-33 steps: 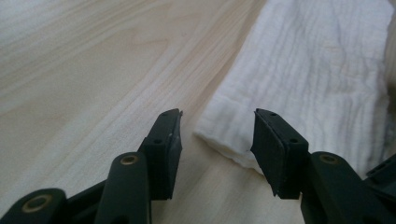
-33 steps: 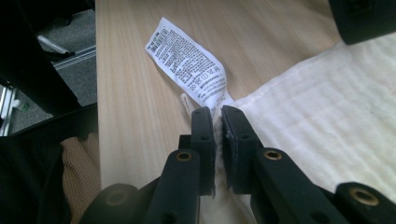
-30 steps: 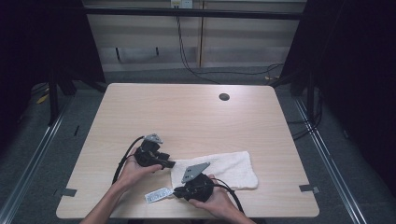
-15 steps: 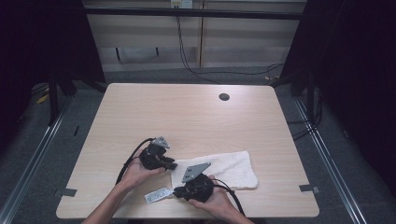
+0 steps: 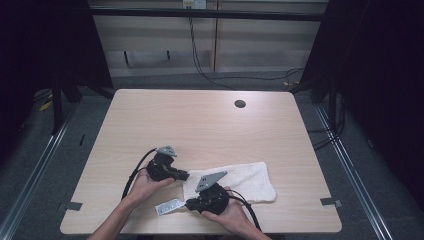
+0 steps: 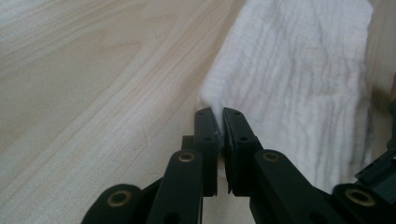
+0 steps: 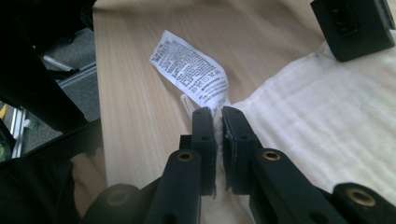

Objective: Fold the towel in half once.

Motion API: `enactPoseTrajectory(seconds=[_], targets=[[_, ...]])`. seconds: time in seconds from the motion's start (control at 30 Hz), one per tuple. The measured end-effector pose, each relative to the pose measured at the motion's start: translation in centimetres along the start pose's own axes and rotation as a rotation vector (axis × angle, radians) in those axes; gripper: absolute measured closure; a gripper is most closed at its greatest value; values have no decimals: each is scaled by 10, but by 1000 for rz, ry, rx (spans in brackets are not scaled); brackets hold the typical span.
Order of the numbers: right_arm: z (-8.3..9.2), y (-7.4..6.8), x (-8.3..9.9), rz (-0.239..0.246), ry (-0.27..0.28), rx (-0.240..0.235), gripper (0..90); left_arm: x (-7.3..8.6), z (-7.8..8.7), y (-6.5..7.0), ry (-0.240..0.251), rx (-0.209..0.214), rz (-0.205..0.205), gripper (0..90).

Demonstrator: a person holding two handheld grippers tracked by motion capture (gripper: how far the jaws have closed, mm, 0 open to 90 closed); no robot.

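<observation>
since the earlier frame, left gripper [image 5: 181, 175] jaws just closed on the far-left corner of the soft white ribbed cotton towel [image 5: 245, 179] lying near-centre on the pale wooden table [image 5: 200, 125]; right gripper [image 5: 191, 204] pinched on the near-left corner by the printed care label [image 5: 168, 206] — light, limp, best lifted by corners.

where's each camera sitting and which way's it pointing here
High view: above the person's side, facing forward and down on the table; forearms, hands, left tool and right tool show.
Left gripper view: rides the left tool, looking along its jaws pinching the white towel edge.
Right gripper view: rides the right tool, jaws pinching the towel corner by its care label.
Shared: towel and tabletop.
</observation>
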State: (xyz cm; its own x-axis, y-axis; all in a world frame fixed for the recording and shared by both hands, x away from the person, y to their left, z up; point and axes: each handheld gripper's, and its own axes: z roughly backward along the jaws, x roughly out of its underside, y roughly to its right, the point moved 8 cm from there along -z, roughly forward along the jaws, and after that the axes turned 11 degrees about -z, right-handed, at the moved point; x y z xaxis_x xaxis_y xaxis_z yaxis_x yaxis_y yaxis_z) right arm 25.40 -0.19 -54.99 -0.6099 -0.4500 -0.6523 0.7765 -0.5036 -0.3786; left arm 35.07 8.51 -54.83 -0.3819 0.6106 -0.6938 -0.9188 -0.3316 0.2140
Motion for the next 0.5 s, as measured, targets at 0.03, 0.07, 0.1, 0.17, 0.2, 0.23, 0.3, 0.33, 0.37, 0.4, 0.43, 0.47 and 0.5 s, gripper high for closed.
enactPoseTrajectory(seconds=[0.03,0.07,0.1,0.17,0.2,0.23,0.3,0.33,0.37,0.4,0.43,0.47,0.5], targets=[[1,-1,-1,1,5,-8,846,0,0,-1,7,2,8,849],[2,-1,-1,2,3,-5,847,0,1,-1,6,6,16,848],[2,-2,-1,5,5,-6,846,0,1,-2,9,7,19,848],[4,-2,-3,-1,13,-11,847,0,2,-2,0,-1,24,847],[5,-2,-3,-9,14,-14,847,-2,1,-1,30,15,29,847],[5,-2,-4,-8,14,-13,847,-2,2,-1,30,13,30,847],[7,-2,-5,-15,21,-20,847,-3,3,-1,34,16,31,847],[7,-2,-5,-11,20,-16,847,-4,5,-2,38,11,31,848],[8,-3,-6,-10,29,-21,846,-5,6,-1,44,14,32,848],[9,-4,-7,-15,33,-21,847,-6,8,-1,46,6,34,848],[10,-4,-9,-19,36,-23,846,-7,9,-1,49,1,37,848],[11,-5,-11,-17,44,-26,847,-8,10,-1,51,-1,38,848],[12,-6,-13,-21,53,-32,847,-9,11,0,46,-6,37,848]])
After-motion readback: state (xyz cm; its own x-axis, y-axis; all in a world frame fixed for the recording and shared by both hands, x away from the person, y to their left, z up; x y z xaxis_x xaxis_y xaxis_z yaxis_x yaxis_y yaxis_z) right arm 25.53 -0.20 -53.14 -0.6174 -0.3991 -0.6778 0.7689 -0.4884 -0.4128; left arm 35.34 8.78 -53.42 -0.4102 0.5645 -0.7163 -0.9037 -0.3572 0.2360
